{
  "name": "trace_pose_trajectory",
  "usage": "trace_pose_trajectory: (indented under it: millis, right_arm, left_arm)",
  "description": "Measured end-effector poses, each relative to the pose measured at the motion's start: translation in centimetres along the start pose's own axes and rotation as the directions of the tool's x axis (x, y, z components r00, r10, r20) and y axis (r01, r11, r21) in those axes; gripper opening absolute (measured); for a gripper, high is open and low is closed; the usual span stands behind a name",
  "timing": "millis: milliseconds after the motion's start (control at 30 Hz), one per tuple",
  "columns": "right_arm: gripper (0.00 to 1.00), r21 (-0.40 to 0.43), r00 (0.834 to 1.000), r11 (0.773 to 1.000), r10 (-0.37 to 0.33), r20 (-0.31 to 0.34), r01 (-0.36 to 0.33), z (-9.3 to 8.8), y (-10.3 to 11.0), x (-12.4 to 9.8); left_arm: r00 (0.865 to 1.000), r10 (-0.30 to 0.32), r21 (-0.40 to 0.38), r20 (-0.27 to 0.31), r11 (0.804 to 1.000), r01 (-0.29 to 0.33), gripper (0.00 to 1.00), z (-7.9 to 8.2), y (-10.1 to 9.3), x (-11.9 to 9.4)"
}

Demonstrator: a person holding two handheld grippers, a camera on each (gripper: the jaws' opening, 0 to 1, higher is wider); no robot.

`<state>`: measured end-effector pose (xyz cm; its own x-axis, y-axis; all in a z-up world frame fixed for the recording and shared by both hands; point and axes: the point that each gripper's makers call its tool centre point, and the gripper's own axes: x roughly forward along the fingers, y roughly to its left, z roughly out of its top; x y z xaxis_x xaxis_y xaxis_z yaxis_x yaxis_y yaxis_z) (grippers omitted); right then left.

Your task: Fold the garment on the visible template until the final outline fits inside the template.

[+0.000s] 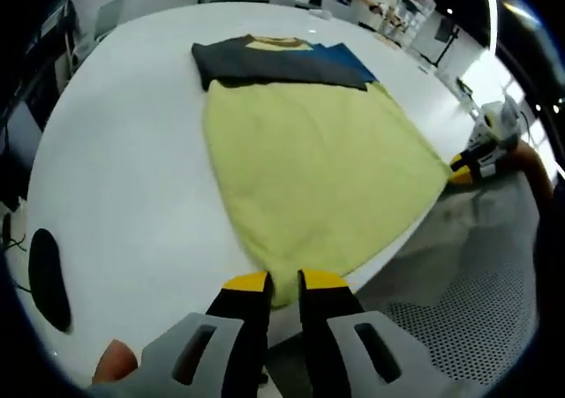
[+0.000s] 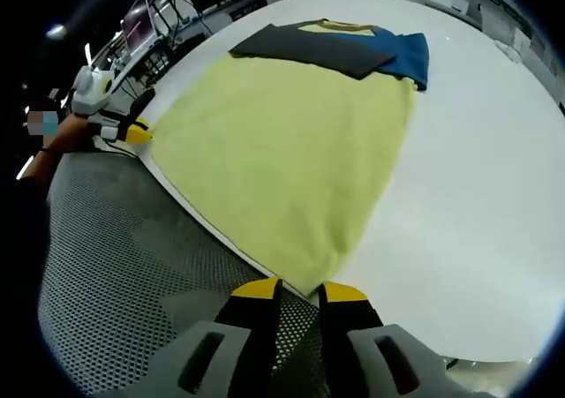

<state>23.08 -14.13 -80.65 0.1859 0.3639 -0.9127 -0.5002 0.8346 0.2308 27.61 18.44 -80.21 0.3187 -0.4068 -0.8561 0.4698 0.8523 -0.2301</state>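
Note:
A yellow-green garment point(image 1: 318, 168) lies flat on the white table point(image 1: 124, 151), hem toward me. At its far end a dark grey sleeve point(image 1: 274, 63) is folded across it and a blue sleeve point(image 1: 349, 58) shows behind. My left gripper point(image 1: 284, 281) is at one hem corner on the table's edge, jaws nearly together with the cloth tip between them. My right gripper point(image 2: 300, 289) stands the same way at the other hem corner of the garment point(image 2: 282, 142). Each gripper shows in the other's view, the right gripper point(image 1: 465, 167) and the left gripper point(image 2: 132, 133), both at the hem.
A black oval object point(image 1: 48, 279) lies on the table at the near left. Below the table's edge is a grey perforated surface point(image 2: 115, 266). Desks and monitors point(image 2: 141, 18) stand beyond the table. A person's hand point(image 2: 62, 133) holds the left gripper.

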Motion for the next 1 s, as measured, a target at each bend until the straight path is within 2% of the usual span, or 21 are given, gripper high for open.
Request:
trace_pose_trajectory:
  millis: [33, 200, 500, 867, 1000]
  right_arm:
    - [0.12, 0.003, 1.0, 1.0, 0.002, -0.003, -0.002, -0.1, 0.0, 0.0]
    - [0.1, 0.022, 1.0, 1.0, 0.012, -0.011, -0.012, -0.4, 0.0, 0.0]
    - [0.12, 0.068, 1.0, 0.998, 0.009, 0.022, -0.01, 0.0, -0.3, 0.0]
    - [0.03, 0.132, 0.998, 0.991, -0.031, 0.048, 0.024, 0.3, -2.0, -0.2]
    - [0.0, 0.113, 0.999, 0.993, -0.043, 0.033, 0.039, 0.0, -2.1, -0.1]
  left_arm:
    - [1.0, 0.002, 0.0, 0.0, 1.0, -0.002, 0.0, -0.1, 0.1, 0.1]
    - [1.0, -0.001, 0.002, -0.002, 1.0, 0.001, 0.0, -0.2, 0.1, 0.0]
    - [0.999, -0.034, 0.015, -0.017, 0.999, 0.034, 0.0, -0.8, -0.7, -0.3]
    - [0.996, -0.079, 0.028, -0.038, 0.996, 0.08, 0.0, -1.1, -1.6, -0.1]
    - [0.996, -0.079, 0.017, -0.036, 0.997, 0.08, 0.0, -1.1, -1.4, -0.2]
